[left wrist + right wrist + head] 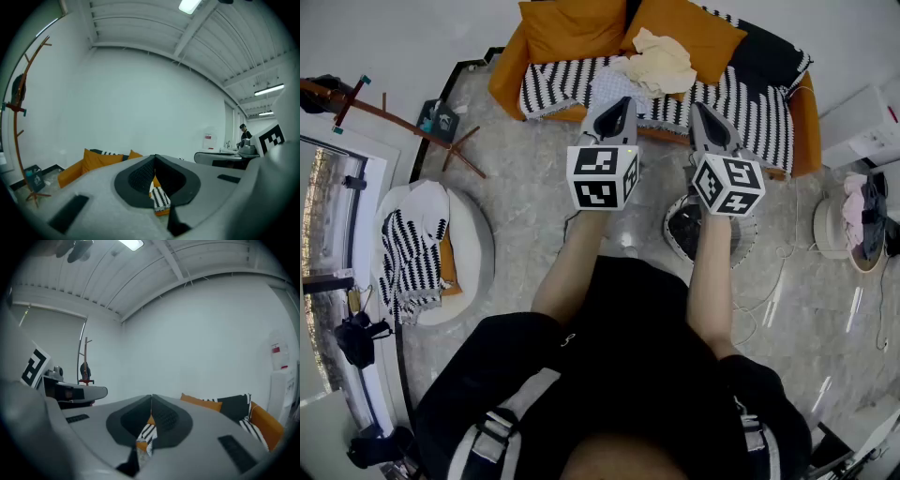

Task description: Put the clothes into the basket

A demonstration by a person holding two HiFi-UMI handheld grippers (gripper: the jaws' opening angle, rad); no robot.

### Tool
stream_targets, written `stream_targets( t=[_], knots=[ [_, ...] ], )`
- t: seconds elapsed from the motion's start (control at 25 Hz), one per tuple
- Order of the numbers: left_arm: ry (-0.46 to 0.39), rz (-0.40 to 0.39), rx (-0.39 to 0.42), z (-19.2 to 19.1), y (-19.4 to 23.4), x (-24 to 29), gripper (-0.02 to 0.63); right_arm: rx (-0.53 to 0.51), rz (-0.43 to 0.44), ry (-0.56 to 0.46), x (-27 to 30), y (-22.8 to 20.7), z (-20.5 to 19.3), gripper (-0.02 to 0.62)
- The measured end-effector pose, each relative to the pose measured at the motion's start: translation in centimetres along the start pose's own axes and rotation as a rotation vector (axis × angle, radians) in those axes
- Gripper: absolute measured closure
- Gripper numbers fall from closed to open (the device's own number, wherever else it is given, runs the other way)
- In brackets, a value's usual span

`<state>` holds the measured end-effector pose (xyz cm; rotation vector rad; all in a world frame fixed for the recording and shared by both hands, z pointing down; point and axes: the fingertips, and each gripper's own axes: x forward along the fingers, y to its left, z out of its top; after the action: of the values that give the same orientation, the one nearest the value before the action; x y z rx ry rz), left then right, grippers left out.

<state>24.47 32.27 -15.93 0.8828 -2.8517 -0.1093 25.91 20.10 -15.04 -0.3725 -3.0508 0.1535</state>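
Even, bright, diffuse indoor light: ceiling strip lights [190, 5] show blown out at the top of both gripper views, daylight comes in through the window [319, 216] at the head view's left edge, and the pale floor [534, 187] carries only soft shadows and a few sheen streaks. All three views are fisheye, straight lines bow hard toward the edges, and both gripper views end in a black round vignette. Near shells of the left hand-held gripper [154, 157] and right hand-held gripper [151, 396] are soft and grainy, the far sofa [68, 173] is fairly sharp.
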Motion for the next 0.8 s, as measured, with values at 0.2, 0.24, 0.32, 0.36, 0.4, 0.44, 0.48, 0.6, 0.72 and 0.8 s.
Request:
stream_targets(
  t=[0.2,0.24,0.32,0.36,0.4,0.44,0.48,0.6,0.72,0.8],
  knots=[
    [0.011,-0.01,-0.008,-0.1,-0.3,0.3,0.597,-0.007,0.014,-0.009,-0.2,-0.1,0.5,0.583],
    [0.009,-0.013,-0.011,0.1,-0.4,0.4,0.597,0.005,0.005,-0.009,-0.1,-0.5,0.5,0.583],
    [0.004,-0.008,-0.005,0.4,-0.6,0.5,0.597,0.022,-0.015,-0.007,-0.1,-1.5,0.6,0.582],
    [0.002,0.0,0.002,0.6,-0.5,0.5,0.597,0.026,-0.021,-0.006,-0.1,-1.9,0.6,0.583],
    [-0.001,0.01,0.01,0.7,-0.3,0.5,0.597,0.031,-0.024,-0.008,-0.1,-2.2,0.7,0.581],
    [-0.003,0.02,0.015,0.9,0.0,0.4,0.597,0.04,-0.027,-0.014,0.0,-2.5,0.9,0.581],
    [-0.005,0.031,0.014,0.9,0.5,0.3,0.597,0.049,-0.028,-0.022,0.2,-2.7,1.0,0.581],
    [-0.01,0.066,-0.008,1.0,2.8,-0.2,0.597,0.066,-0.022,-0.039,1.2,-2.5,1.3,0.581],
    [-0.011,0.109,-0.026,0.8,5.1,-0.5,0.597,0.059,0.009,-0.036,2.5,-1.4,1.0,0.581],
    [-0.008,0.124,-0.037,0.5,6.1,-0.1,0.597,0.05,0.021,-0.028,3.3,-1.3,0.6,0.581]
  ],
)
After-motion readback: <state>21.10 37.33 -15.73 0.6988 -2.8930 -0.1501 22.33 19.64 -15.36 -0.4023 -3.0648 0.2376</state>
